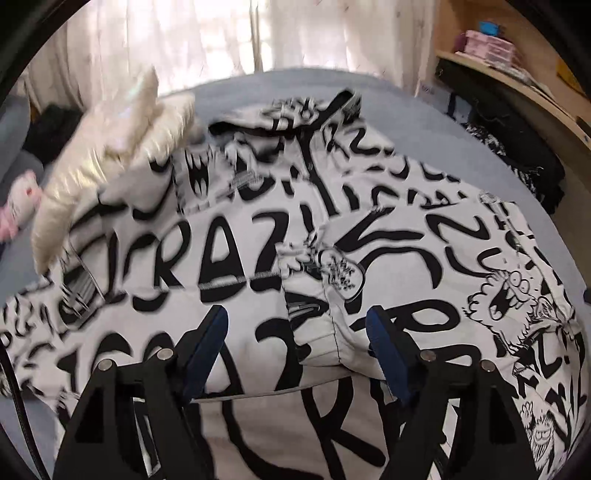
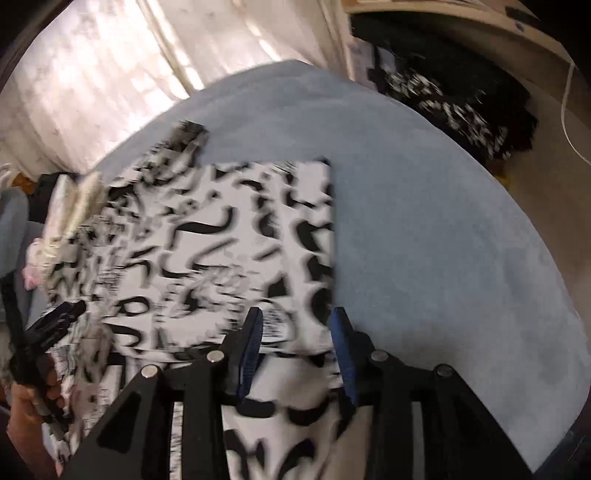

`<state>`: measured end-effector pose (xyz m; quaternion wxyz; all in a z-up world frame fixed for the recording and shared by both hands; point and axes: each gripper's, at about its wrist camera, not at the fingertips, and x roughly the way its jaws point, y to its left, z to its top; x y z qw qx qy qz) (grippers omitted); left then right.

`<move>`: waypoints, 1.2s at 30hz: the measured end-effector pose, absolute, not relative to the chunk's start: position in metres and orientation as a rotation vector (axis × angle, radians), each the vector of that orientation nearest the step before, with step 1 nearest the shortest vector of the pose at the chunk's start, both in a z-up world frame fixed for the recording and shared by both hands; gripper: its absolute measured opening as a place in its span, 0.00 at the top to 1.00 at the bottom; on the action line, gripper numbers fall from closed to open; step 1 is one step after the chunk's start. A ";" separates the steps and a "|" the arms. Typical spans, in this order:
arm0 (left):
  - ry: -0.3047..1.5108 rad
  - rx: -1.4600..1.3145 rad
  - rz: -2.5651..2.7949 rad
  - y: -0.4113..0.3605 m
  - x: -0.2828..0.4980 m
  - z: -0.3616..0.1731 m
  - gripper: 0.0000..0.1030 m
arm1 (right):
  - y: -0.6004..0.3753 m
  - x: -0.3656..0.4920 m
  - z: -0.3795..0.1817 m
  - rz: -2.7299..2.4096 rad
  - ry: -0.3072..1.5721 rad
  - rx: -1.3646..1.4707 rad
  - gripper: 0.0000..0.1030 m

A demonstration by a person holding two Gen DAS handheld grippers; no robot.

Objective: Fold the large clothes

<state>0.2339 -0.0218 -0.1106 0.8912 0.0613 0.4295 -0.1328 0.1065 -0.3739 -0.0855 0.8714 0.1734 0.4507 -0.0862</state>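
The bed (image 1: 258, 83), covered in a pale blue sheet, is filling most of both views, with light curtains (image 1: 192, 33) hanging behind it; a wooden shelf unit (image 1: 517, 70) is standing at the far right, with dark clothes (image 1: 517, 155) piled at its foot.

The large white garment (image 1: 229, 243), printed all over with black lettering and cartoon figures, is lying spread across the bed; in the right wrist view its right edge (image 2: 330, 236) is running straight down the sheet, with bare blue sheet beside it, and the cloth is looking blurred there.

A shiny cream padded piece (image 1: 107, 147) is lying at the garment's far left corner, partly overlapping it; something pink and white (image 1: 18, 210) is sitting just beyond it at the left edge.

The left gripper (image 1: 297, 332) is hovering over the garment with its 2 blue-padded fingers standing wide apart; a folded fabric edge is showing between them, but the pads are not pressing on it, so it is holding nothing.

The right gripper (image 2: 297, 332) is pointing down at the garment's near right corner, its jaws partly open; cloth is lying in the gap, yet I cannot tell whether the pads are touching it.

At the lower left of the right wrist view, a hand (image 2: 33, 402) is gripping a black handle.
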 end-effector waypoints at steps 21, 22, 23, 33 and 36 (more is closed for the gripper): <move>0.958 0.083 -0.238 -0.088 0.262 -0.170 0.51 | -0.338 0.200 -0.165 -0.186 0.950 0.298 0.68; 0.954 0.070 -0.237 -0.084 0.266 -0.169 0.53 | -0.351 0.196 -0.165 -0.212 0.938 0.311 0.75; 0.943 0.072 -0.219 -0.080 0.269 -0.169 0.55 | -0.375 0.188 -0.165 -0.232 0.923 0.359 0.82; 0.909 0.124 -0.184 -0.090 0.289 -0.177 0.57 | -0.387 0.182 -0.166 -0.250 0.909 0.377 0.97; 0.913 0.115 -0.190 -0.089 0.290 -0.176 0.57 | -0.385 0.185 -0.165 -0.253 0.911 0.381 0.97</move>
